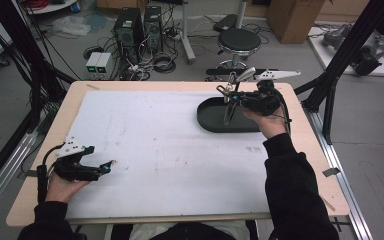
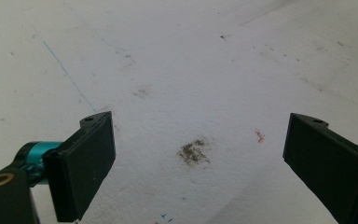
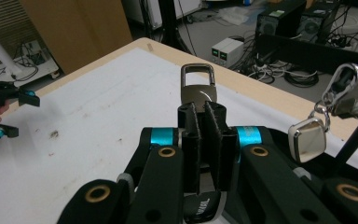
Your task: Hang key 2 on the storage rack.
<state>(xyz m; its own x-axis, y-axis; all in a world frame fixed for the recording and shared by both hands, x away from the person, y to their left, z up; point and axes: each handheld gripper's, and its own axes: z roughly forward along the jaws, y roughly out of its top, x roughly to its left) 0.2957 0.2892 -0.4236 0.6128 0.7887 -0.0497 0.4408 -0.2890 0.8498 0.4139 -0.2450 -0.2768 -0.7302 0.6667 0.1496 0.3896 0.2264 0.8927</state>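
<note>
My right gripper (image 1: 235, 98) hangs over the near right part of a black oval tray (image 1: 207, 120) at the far right of the table. Its jaws are shut on a grey metal keychain piece (image 3: 198, 92) with a rectangular loop on top, seen close in the right gripper view (image 3: 203, 112). A carabiner (image 3: 342, 78) and a square metal tag (image 3: 307, 139) dangle beside it. A slim metal part (image 1: 228, 114) hangs down over the tray. My left gripper (image 1: 107, 166) rests low at the near left, open (image 2: 198, 149), with nothing between its pads.
A white sheet (image 1: 155, 140) covers most of the wooden table (image 1: 300, 150), with small stains (image 2: 193, 151). Beyond the far edge stand a round stool (image 1: 238, 41), computer towers (image 1: 130, 27) and floor cables. Black frame posts (image 1: 347, 47) rise at the right.
</note>
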